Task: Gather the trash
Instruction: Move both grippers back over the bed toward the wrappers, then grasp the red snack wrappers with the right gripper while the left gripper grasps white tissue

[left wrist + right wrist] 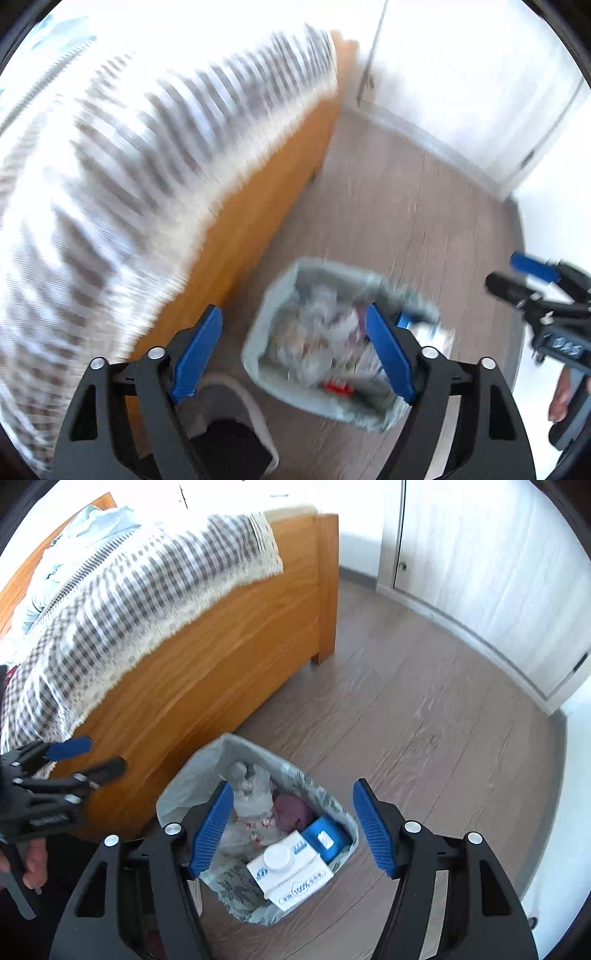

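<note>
A small trash bin lined with a pale patterned bag stands on the wood floor beside the bed. It holds a white milk carton, a blue box, a purple lump and crumpled plastic. My right gripper is open and empty above the bin. My left gripper is open and empty, also above the bin, which is blurred in the left wrist view. Each gripper shows at the edge of the other's view: the right gripper, the left gripper.
A wooden bed frame with a checked blanket stands left of the bin. White wardrobe doors line the far wall. Grey wood floor stretches to the right of the bin.
</note>
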`<state>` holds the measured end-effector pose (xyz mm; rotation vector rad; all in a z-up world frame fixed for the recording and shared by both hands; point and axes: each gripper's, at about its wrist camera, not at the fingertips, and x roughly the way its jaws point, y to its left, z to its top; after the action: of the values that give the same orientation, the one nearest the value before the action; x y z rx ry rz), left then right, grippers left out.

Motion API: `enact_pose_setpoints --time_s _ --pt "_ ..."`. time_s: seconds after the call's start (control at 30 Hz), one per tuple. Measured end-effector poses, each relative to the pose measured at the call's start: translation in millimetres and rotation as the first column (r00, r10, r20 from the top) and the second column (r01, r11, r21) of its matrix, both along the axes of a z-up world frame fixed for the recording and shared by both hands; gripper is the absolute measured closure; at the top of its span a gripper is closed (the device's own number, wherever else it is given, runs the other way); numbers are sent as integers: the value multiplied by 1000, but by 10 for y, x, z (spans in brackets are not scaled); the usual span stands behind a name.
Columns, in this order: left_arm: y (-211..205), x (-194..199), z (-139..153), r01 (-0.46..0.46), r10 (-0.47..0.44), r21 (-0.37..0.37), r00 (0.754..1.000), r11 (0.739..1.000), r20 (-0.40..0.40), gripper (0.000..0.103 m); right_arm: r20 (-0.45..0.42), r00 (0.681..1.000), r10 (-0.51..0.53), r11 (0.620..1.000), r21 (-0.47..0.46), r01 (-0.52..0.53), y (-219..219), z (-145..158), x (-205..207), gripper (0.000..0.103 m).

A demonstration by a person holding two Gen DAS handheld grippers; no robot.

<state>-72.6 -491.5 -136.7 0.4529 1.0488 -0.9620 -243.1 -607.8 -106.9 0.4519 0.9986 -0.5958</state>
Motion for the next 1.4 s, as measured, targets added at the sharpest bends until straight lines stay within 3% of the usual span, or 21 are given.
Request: enact_pose_setpoints --time_s 0.1,0.27,0.4,0.5,0.6,0.67,0.77,0.93,1.03,1.13,1.17,1.23,1.3,1.4 --pt "270 155 326 -44 45 -117 999 992 2 16 42 999 16 999 -44 -14 75 254 137 38" --pt "751 459 796 -105 116 -222 992 970 40 16 112 990 86 989 -131 -72 273 670 485 38" --pt "1320 738 1279 -165 204 -339 976 926 81 16 180 965 190 969 -193 -155 609 1004 897 38" --pt "1833 943 1582 -212 293 -407 945 888 147 12 225 929 292 942 -237 -239 927 1235 1306 38" --pt "2383 1186 1743 -258 384 -455 900 852 208 11 278 877 392 909 -265 -322 1279 1409 1731 38" --pt "2717 1351 1786 -304 449 -455 858 837 251 11 311 836 452 883 -287 -371 1557 1496 2010 31" --pt "3241 1611 1805 -374 531 -464 803 803 270 9 346 771 534 844 -274 -461 1997 1579 2447 31" --pt "4043 2117 1591 -553 695 -465 685 692 220 8 365 644 672 739 -277 -614 2851 1589 2999 31" --pt "4446 2331 1507 -634 767 -462 613 621 191 8 332 607 722 691 -299 -658 3250 1507 3313 31" --pt "4720 2472 1403 -709 824 -427 525 562 213 8 298 594 747 663 -271 -698 3512 1323 3703 31" --pt "4795 2528 1369 -732 837 -411 506 544 206 8 286 593 753 657 -263 -707 3577 1265 3837 31" --pt "4933 2633 1302 -770 860 -387 483 507 164 8 272 585 764 642 -228 -732 3678 1125 4130 31" --pt "5027 2694 1218 -796 876 -374 467 475 120 8 256 596 761 644 -189 -741 3742 987 4448 33" --pt "5058 2762 1134 -813 882 -357 463 461 85 8 228 611 758 648 -150 -747 3767 788 4771 45"
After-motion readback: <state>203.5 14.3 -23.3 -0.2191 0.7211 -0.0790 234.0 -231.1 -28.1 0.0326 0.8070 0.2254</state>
